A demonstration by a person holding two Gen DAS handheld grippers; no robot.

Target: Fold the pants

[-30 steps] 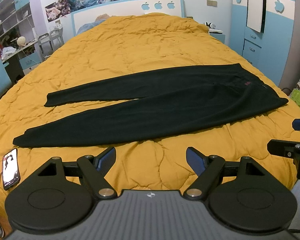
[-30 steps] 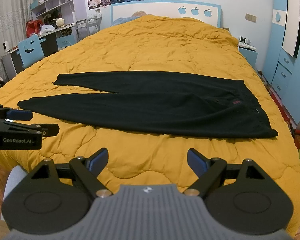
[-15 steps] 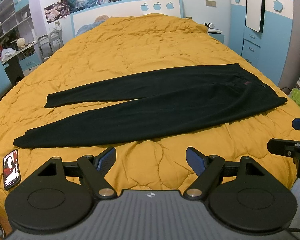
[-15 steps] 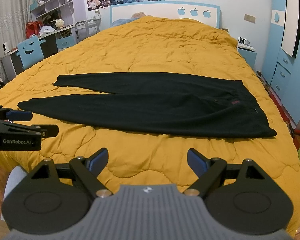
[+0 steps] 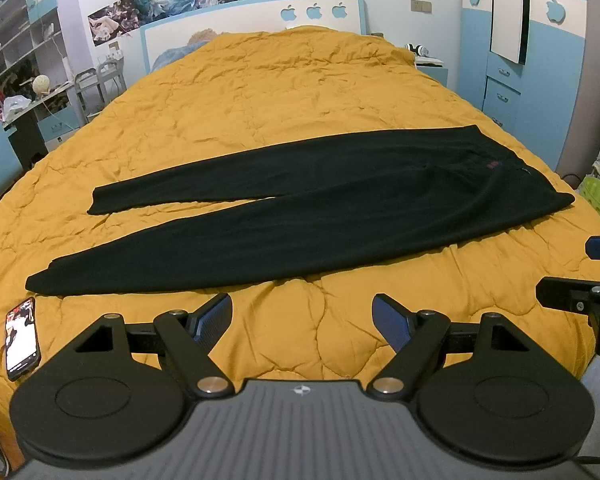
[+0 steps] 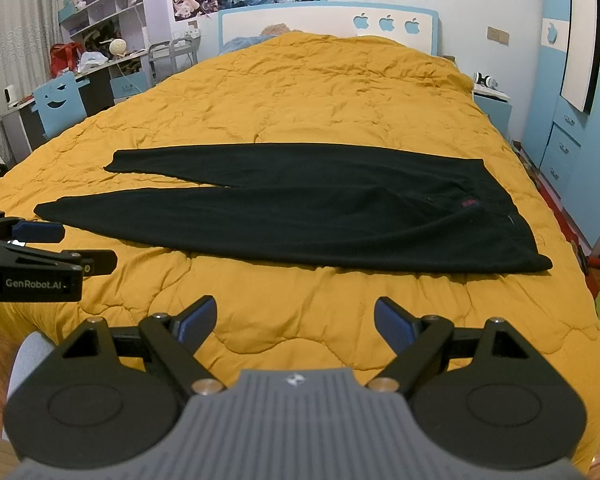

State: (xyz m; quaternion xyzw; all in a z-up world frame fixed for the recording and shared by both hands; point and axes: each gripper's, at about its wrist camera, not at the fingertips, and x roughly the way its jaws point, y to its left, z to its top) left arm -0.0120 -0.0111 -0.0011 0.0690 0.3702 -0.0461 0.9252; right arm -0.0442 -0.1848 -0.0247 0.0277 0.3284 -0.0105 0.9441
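Black pants (image 5: 300, 216) are shown spread flat across the yellow quilt (image 5: 284, 92) of a bed, with nothing yet folded. The left claw (image 5: 302, 314) and the right claw (image 6: 296, 314) are both held with fingers wide apart and nothing between them, near the pants on the side facing the cameras but not touching them.

Risks, as judged from this layout: the fabric lies flush on a soft, puckered quilt, so a pinch made too deep is likely to gather the quilt together with the pants, and a pinch made too shallow is likely to catch only the upper layer, leaving the under layer behind and the fold skewed. The phone (image 5: 22, 338) lies just beside the cuff of the leg nearer the cameras; it could be dragged or knocked off the bed edge if that cuff is swept sideways.

The pants are seen as dark, matte and limp, with both legs fully extended and splayed in a narrow V away from the waistband (image 6: 508, 216). A small red mark (image 6: 469, 203) is visible near the waistband. The far leg ends short of the near one.
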